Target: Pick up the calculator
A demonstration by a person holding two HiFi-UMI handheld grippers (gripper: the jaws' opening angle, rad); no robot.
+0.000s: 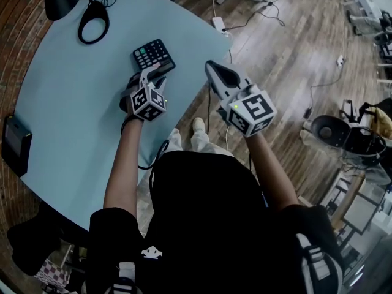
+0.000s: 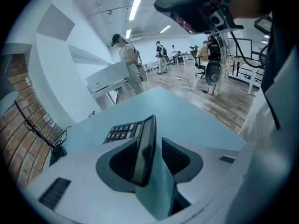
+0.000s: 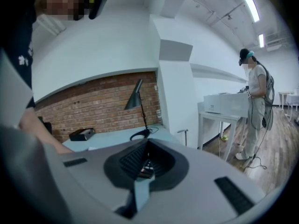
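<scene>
1. My left gripper (image 1: 150, 78) is angled down onto the calculator (image 1: 154, 55), which lies on the pale blue surface (image 1: 73, 103) close to its curved near edge.
2. In the left gripper view my fingers stand wide apart, with the calculator's near end between them. The dark slab sits close against one finger and a gap shows on the other side, so nothing is clamped yet.
3. I judge the step in hand to be the closing grasp. The fingers are placed and only the squeeze is left.
4. To do it well, I should first centre the slab between the fingers, because if one finger arrives first it may push the calculator sideways towards the edge.
5. I should seat the fingers deeper along the body, so that they bear on the solid casing and not just on the thin lip.
6. I should close slowly and evenly. The casing looks like smooth, hard plastic, which could slip or pivot under a hasty pinch.
7. I should lift only once both fingers press firmly, and rise straight up so the far end does not drag.
8. My right gripper (image 1: 212, 67) hangs off the surface beside me with its fingers together and nothing held. It is best kept out of the way.
</scene>
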